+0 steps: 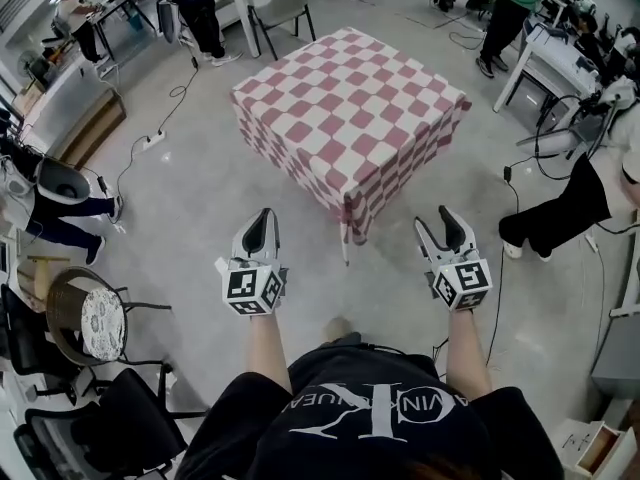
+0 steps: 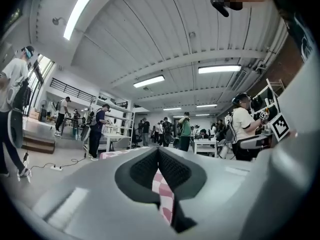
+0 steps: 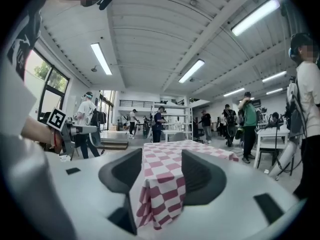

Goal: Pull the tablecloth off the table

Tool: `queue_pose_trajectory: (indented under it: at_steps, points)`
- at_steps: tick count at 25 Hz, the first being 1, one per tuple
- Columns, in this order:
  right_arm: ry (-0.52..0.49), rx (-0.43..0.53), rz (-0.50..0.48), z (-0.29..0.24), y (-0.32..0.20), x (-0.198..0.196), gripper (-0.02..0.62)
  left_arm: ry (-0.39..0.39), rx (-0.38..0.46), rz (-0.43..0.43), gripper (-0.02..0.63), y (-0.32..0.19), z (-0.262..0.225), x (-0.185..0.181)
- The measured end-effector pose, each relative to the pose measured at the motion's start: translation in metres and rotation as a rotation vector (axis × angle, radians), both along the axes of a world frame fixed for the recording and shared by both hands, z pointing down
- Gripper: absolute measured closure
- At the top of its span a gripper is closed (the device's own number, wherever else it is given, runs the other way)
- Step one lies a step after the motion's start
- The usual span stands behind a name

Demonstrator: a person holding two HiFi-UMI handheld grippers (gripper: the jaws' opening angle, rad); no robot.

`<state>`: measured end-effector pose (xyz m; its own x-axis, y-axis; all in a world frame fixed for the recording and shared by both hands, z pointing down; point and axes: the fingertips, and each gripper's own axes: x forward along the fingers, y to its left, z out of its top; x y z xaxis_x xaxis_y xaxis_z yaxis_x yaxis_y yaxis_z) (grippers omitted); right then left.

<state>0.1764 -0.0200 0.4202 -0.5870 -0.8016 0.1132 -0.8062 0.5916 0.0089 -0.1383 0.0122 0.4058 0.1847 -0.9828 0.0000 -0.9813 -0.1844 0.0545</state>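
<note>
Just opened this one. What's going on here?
A person stands facing a table hidden under a red-and-white checked tablecloth, with tongs in each hand. Both point toward the cloth's near corner but stop short of it and hold nothing. The left tongs are shut and the right tongs are open. The cloth lies fully draped, so the pull has not started.

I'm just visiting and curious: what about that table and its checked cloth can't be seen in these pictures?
- Table itself: every view, the tablecloth covers its top and sides.
- Cloth's far sides: head view, behind the table's bulk.
- Most of the cloth: left gripper view, the shut left gripper leaves only a strip showing.
- The floor below the cloth: right gripper view, behind the open right gripper's body.
</note>
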Motion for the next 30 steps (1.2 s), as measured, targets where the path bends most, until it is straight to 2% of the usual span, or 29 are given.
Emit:
queue_pose_trajectory:
  at_steps: [4, 8, 9, 11, 12, 14, 23, 30]
  points:
    - [-0.009, -0.008, 0.04, 0.002, -0.023, -0.013, 0.376, -0.012, -0.002, 0.04, 0.594, -0.029, 0.001, -0.015]
    - [-0.023, -0.002, 0.07, 0.004, -0.042, -0.026, 0.366, 0.009, 0.006, 0.078, 0.59, -0.05, 0.002, -0.027]
    - [-0.019, -0.003, 0.073, 0.006, -0.046, -0.03, 0.364, 0.014, 0.007, 0.088, 0.572, -0.054, 0.004, -0.03]
    - [-0.017, -0.016, 0.078, 0.012, -0.053, -0.034, 0.359, 0.026, -0.004, 0.103, 0.444, -0.06, 0.01, -0.034]
    - [-0.019, -0.024, 0.082, 0.014, -0.057, -0.035, 0.358, 0.029, -0.013, 0.109, 0.401, -0.063, 0.014, -0.036]
    - [-0.025, -0.036, 0.088, 0.016, -0.063, -0.037, 0.357, 0.03, -0.026, 0.121, 0.373, -0.069, 0.019, -0.038]
    - [-0.013, -0.078, 0.091, 0.031, -0.11, -0.047, 0.345, 0.052, -0.066, 0.142, 0.357, -0.117, 0.041, -0.048]
    - [-0.007, -0.093, 0.066, 0.041, -0.201, -0.056, 0.342, 0.084, -0.079, 0.125, 0.348, -0.201, 0.056, -0.055]
